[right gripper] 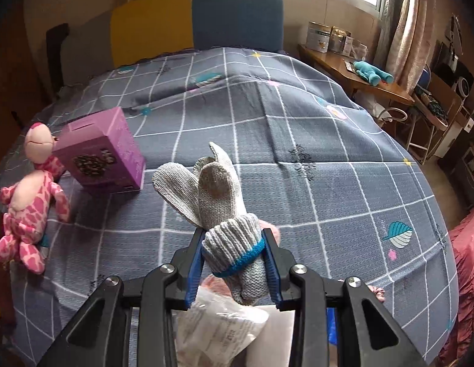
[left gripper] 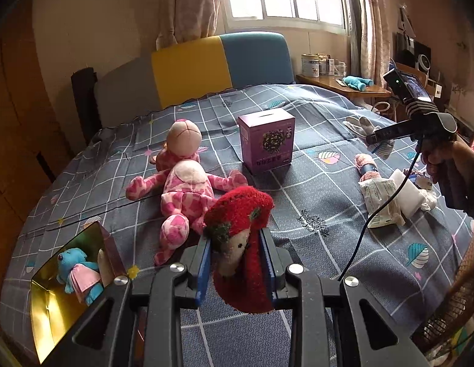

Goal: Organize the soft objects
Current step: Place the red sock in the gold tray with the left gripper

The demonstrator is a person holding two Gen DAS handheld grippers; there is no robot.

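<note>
Left gripper (left gripper: 237, 263) clamps red fuzzy sock (left gripper: 240, 214) mid-body between its fingers; right gripper (right gripper: 233, 263) pinches grey knit glove (right gripper: 218, 202) at the cuff; both judged light, limp, compressible.

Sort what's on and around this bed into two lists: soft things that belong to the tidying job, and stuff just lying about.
Part of the job:
- red plush toy, held in the left gripper
- grey knit gloves, held in the right gripper
- pink spotted plush
- blue plush in the gold-lined box

Lying about:
- purple carton
- tins on the side table
</note>
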